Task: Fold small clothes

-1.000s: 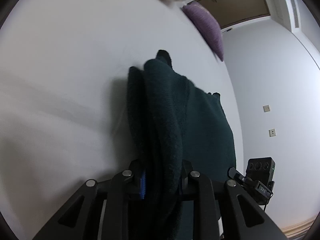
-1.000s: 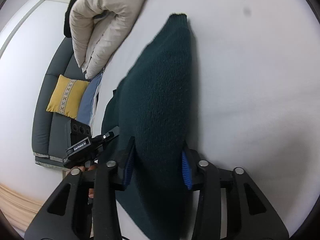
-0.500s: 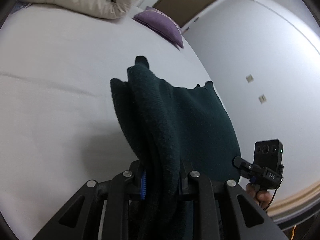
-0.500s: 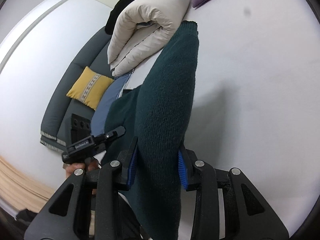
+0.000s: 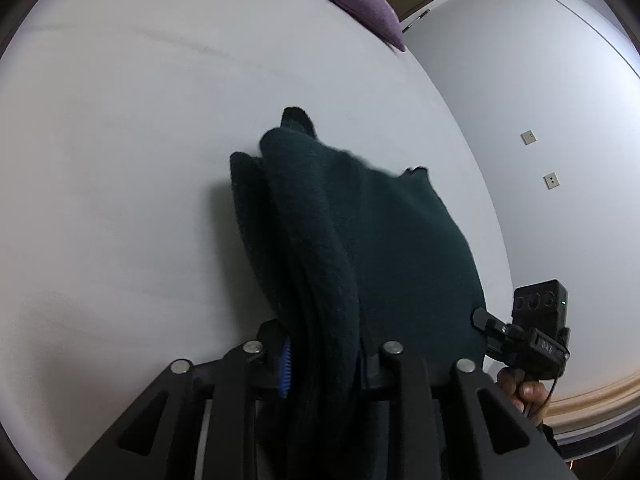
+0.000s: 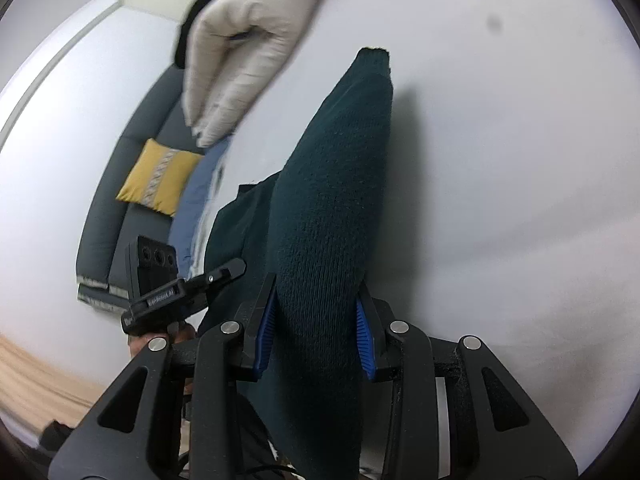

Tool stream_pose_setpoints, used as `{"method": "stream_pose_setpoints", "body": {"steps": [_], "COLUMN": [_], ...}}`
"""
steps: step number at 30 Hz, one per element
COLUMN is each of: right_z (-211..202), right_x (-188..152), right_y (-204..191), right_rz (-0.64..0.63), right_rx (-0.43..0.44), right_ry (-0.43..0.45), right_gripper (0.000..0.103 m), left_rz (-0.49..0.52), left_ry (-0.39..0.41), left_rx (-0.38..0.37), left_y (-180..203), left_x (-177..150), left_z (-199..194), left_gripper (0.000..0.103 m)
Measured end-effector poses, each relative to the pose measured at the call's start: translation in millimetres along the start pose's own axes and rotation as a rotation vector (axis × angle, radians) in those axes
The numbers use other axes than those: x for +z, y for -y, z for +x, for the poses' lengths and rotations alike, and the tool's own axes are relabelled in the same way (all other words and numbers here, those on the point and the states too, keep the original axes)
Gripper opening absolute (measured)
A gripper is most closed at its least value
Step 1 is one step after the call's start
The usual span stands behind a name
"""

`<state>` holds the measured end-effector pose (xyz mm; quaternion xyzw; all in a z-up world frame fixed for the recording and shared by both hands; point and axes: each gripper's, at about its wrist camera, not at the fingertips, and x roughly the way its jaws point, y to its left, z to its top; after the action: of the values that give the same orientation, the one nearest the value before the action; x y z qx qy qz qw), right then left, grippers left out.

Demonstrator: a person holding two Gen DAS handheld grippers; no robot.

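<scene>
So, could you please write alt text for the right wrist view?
The right claw is shut on a dark green knit garment held over a white bed. Left of it are a cream duvet and the left claw.

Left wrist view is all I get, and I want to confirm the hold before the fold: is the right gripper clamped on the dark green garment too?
Observer: Yes. The right gripper has its blue pads pressed on both sides of the dark green garment.
Operator: What lies beyond the bed on that side?
Observer: A grey sofa with a yellow cushion on it.
Operator: Anything on the bed near the garment's far end?
Observer: A folded beige duvet lies up and to the left of the garment's tip, apart from it.
</scene>
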<state>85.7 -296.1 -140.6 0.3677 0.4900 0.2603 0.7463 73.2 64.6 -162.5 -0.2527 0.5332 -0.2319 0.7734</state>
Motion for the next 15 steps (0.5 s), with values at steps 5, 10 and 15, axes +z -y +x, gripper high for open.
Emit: {"method": "stream_pose_setpoints", "body": {"steps": [5, 10, 15], "right_z": [4.1, 2.9, -33.2], "right_x": [-10.4, -11.6, -2.7], "right_y": [51.9, 45.6, 28.8], "right_rz": [0.098, 0.086, 0.068], "right_rx": [0.107, 0.094, -0.025], "right_ry": [-0.001, 0.006, 0.107], "right_gripper": [0.032, 0.038, 0.04], "left_rz": [-0.043, -0.03, 0.063], "left_ry": [0.02, 0.059, 0.197], "left_rx": [-0.076, 0.0, 0.112], "left_y": [-18.1, -13.1, 19.5], "left_x": [-5.1, -7.6, -10.5], "left_z": [1.5, -17.4, -65.8], "left_gripper": [0.035, 0.045, 0.046]}}
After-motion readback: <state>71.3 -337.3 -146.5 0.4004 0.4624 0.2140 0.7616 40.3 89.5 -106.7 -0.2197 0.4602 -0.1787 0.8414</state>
